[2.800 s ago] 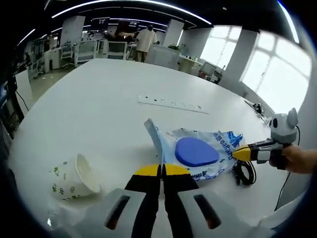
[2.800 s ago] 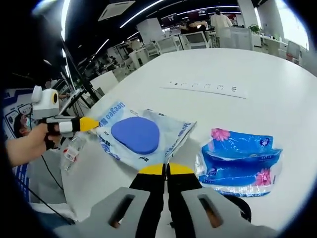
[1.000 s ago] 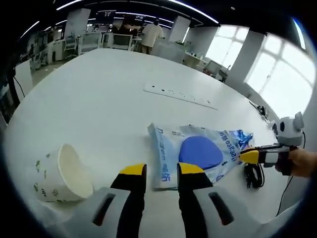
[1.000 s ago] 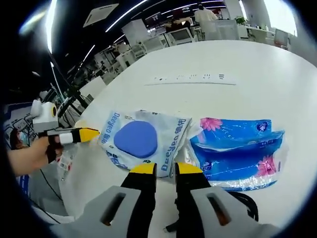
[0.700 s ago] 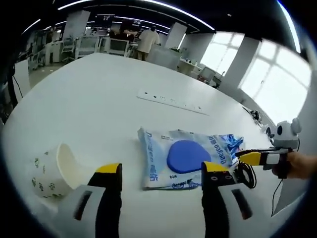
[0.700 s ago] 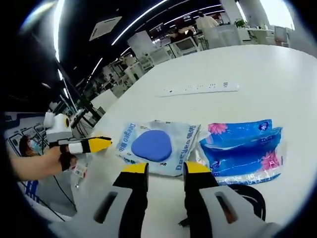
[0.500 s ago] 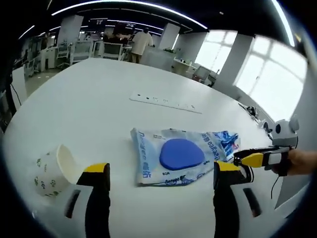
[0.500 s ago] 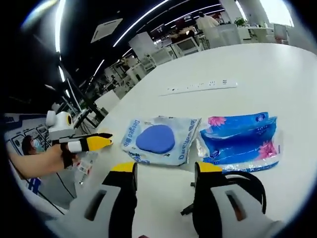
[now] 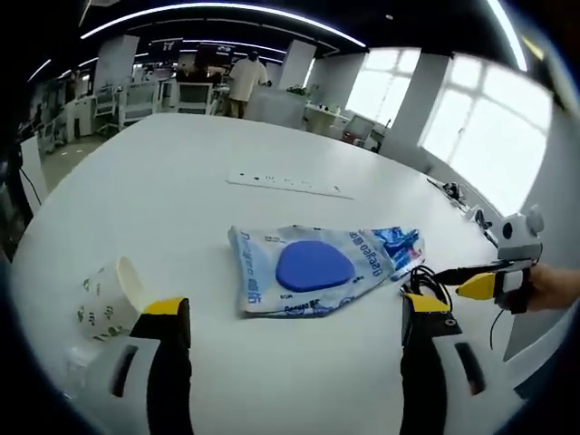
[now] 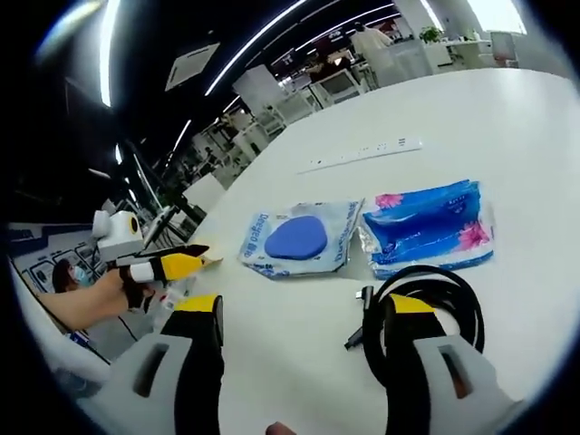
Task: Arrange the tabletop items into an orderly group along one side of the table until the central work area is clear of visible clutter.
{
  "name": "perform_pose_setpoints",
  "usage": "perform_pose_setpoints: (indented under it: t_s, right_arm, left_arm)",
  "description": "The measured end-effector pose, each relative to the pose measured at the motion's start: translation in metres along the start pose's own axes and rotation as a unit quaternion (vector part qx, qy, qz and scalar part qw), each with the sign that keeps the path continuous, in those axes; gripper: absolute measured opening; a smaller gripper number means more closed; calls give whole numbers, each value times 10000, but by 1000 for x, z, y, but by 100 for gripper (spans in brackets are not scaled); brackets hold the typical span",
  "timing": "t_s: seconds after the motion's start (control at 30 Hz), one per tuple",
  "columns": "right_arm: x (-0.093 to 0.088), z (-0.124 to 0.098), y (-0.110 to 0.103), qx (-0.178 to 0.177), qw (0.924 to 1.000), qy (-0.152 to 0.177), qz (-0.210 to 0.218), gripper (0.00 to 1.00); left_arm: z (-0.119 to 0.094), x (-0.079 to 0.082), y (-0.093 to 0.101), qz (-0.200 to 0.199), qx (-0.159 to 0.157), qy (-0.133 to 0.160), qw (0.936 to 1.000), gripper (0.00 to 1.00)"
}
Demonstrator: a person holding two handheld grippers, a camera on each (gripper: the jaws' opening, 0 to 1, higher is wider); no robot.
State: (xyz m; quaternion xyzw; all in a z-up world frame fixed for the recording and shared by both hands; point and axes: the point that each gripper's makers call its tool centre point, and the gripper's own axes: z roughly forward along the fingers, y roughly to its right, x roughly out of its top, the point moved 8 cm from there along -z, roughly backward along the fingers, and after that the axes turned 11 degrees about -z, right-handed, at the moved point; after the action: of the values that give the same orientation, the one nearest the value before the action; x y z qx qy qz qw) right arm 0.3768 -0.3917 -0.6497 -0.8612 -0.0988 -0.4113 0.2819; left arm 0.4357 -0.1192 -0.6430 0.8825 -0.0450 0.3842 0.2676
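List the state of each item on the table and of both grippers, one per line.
left gripper: open, holding nothing
right gripper: open, holding nothing
paper cup: tipped on its side
white pouch: lying flat
blue tissue pack: lying flat beside the pouch
black cable: coiled

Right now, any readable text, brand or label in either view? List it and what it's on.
"Deeyeo": on the white packet with the blue oval, partly legible; its smaller print is blurred.
Blue tissue pack: pink flower print, text unreadable.
Paper cup: green leaf pattern, no readable text.
Power strip: markings too small.
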Motion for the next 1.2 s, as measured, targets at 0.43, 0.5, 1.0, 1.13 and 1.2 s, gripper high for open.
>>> perform_pose_setpoints:
  t_s: [0.43, 0.5, 1.0, 1.13, 1.2]
  right_arm:
    - [-24, -22, -3, -71, 9998, -69, 154, 72]
    - [-24, -22, -4, -70, 9998, -61, 172, 72]
    - [-31, -23, -9, -2, 9998, -213, 22, 69]
    - [-36, -27, -6, -60, 9996, -250, 114, 67]
    - [-36, -27, -4, -75, 9996, -242, 146, 67]
  left_arm:
    - [-15, -9, -1, -117, 119, -22, 9999, 94]
    - [-16, -9, -1, -114, 129, -14, 9999, 94]
    - [-26, -10, -5, 80, 197, -70, 9997, 92]
    - [-29, -8, -11, 264, 238, -119, 9993, 92]
    - [-31, -7, -15, 357, 287, -158, 9988, 92]
